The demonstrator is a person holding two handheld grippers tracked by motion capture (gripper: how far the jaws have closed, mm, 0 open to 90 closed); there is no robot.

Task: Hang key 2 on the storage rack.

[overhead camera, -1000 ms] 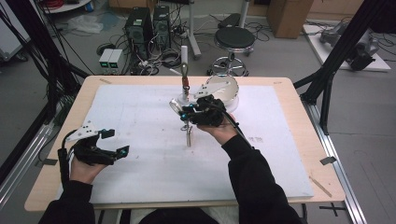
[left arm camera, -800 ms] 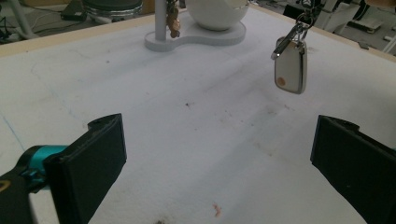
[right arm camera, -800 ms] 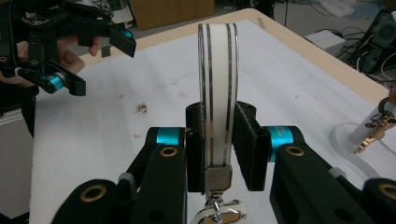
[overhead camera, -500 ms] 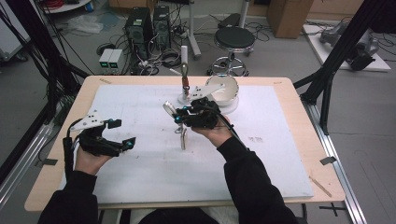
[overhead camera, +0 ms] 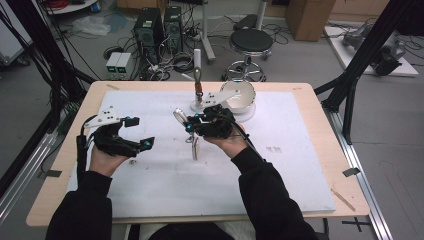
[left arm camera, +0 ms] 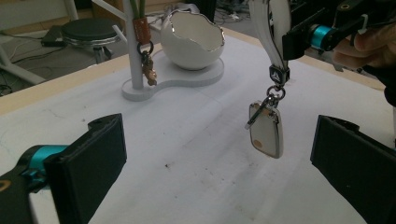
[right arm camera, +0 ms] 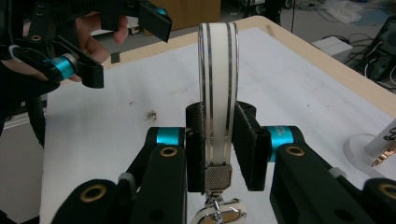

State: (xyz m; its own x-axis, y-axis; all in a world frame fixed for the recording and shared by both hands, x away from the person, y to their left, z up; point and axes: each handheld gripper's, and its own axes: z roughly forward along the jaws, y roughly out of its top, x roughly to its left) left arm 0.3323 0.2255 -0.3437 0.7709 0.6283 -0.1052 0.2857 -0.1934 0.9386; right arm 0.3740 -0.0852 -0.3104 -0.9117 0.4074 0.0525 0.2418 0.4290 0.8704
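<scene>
White strap (right arm camera: pixel 217 84) with dark stripes stands looped upward, pinched tight between the fingers (right arm camera: pixel 250 144) of the right gripper (overhead camera: pixel 192 125), and a key fob (left arm camera: pixel 266 130) dangles below it on a metal clip, hanging clear above the white mat (overhead camera: pixel 150 185) on the table (overhead camera: pixel 310 95). In the left gripper view the fob hangs between that gripper's own two black fingers (left arm camera: pixel 88 170), but they touch nothing. The left gripper (overhead camera: pixel 135 132) hovers over the mat to the left of the right one, its fingers spread wide and empty. Behind the fob, a white stand (left arm camera: pixel 133 51) with a small charm (left arm camera: pixel 148 70) hung on it shares a base with a cracked-egg bowl (left arm camera: pixel 191 39), well apart from the strap.
</scene>
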